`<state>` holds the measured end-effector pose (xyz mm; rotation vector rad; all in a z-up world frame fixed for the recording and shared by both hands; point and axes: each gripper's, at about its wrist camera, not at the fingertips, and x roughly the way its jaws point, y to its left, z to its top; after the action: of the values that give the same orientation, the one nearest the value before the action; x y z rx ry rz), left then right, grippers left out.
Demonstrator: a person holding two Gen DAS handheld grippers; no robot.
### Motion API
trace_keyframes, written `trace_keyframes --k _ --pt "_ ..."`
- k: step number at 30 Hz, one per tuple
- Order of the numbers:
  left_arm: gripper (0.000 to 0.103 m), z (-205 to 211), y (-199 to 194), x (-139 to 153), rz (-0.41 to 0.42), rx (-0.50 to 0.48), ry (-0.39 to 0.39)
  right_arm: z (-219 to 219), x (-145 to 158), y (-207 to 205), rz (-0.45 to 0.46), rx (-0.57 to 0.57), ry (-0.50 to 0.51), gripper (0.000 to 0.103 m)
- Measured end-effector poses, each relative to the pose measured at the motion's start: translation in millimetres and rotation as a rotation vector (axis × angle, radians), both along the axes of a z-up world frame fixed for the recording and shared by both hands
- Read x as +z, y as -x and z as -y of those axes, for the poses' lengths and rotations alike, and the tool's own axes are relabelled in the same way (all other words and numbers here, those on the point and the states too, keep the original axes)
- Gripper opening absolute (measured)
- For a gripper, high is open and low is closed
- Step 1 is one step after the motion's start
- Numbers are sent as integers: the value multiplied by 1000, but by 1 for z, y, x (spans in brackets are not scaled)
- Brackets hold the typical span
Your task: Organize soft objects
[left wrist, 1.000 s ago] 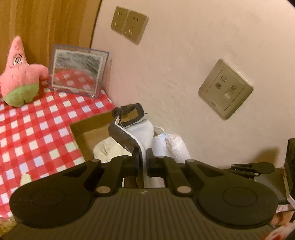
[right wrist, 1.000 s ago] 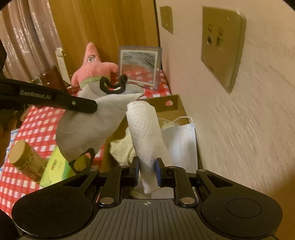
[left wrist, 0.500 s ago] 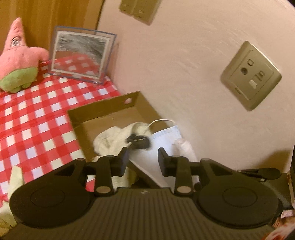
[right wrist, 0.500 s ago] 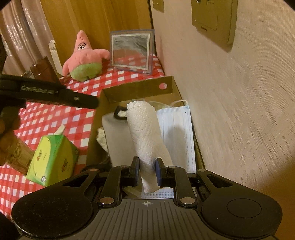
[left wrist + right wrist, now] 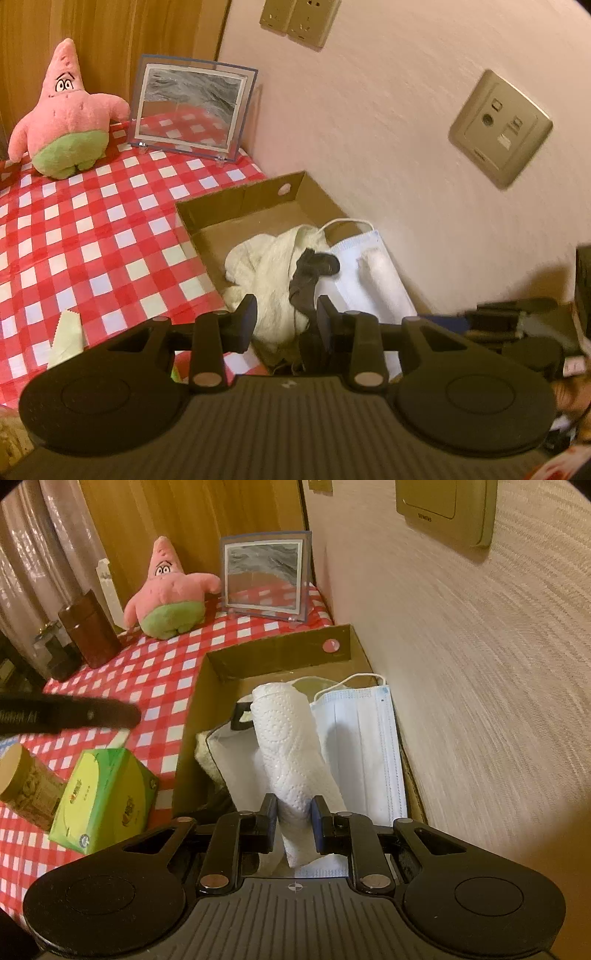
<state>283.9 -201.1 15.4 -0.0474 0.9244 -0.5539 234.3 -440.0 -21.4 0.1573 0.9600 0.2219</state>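
Holding the rolled paper towel [image 5: 291,746] clamped in your right tongs [image 5: 294,819] above the cardboard box [image 5: 280,653], your left tongs [image 5: 284,321] have just been opening, the eye mask [image 5: 314,266] lying loose below.

The left tool [image 5: 66,714] is just a dark smear in the right wrist view. The paper towel roll [image 5: 291,753] hides the middle of the box [image 5: 280,653], and the jar [image 5: 26,786] runs off the left edge.

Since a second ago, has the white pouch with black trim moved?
Yes. The white pouch dropped from above the cardboard box into it, beside the face mask; the left gripper has just opened.
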Motion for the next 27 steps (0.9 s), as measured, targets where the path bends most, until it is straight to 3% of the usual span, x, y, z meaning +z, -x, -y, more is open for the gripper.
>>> trace_keyframes --k 1,4,5,17,27 --pt "33 0 2 0 4 -3 -8 0 0 -1 1 -3 -2 24" --pt "37 -1 7 -2 14 -13 -26 0 0 1 23 -17 2 58" --pt "38 -2 8 -2 14 -15 -28 0 1 2 32 -16 1 61" --pt "48 -26 20 20 48 -36 -41 -13 13 14 36 33 39 61" --pt "85 -84 38 59 83 -26 -43 -34 46 27 67 87 59 61"
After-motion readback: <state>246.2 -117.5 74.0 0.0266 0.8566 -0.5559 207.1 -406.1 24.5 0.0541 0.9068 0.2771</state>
